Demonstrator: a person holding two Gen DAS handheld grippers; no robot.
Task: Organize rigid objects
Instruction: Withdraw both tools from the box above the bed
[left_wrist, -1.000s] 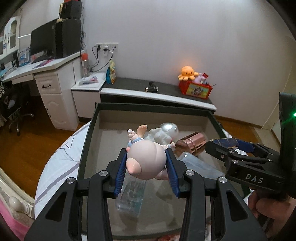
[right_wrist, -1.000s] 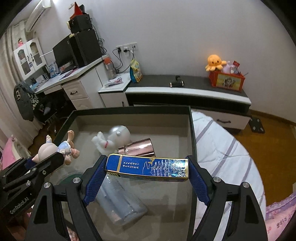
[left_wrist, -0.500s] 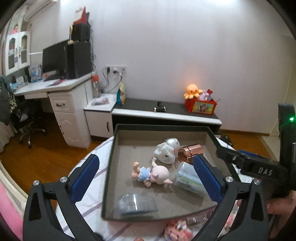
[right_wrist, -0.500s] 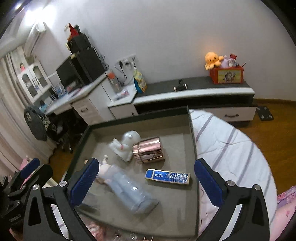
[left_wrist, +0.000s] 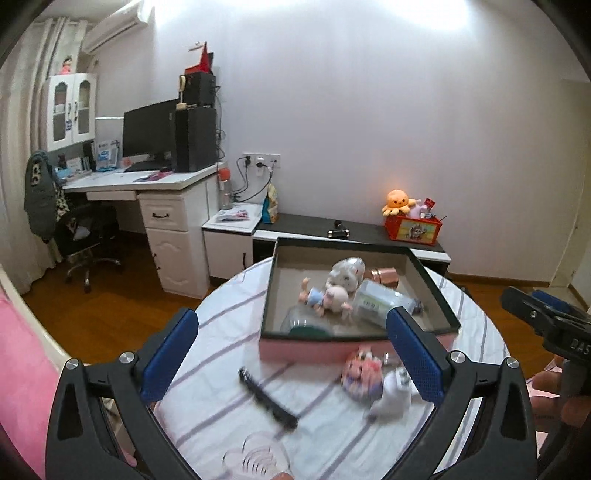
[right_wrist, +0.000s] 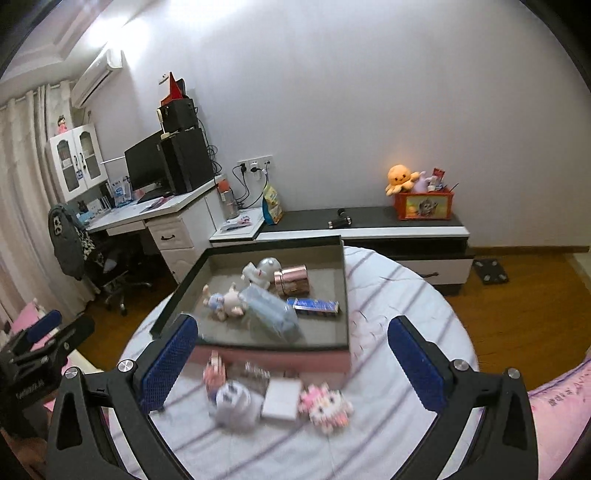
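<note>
Black comb (left_wrist: 267, 400) lies diagonally between my left gripper (left_wrist: 291, 360) fingers, both grippers spread empty, right gripper (right_wrist: 291, 360) farther.

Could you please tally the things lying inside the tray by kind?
Toy figures: 2, the astronaut and the doll
Clear plastic items: 2, the bottle and a blurred container by the near wall
Rose-gold can: 1
Blue box: 1
Total: 6 in the tray
</note>
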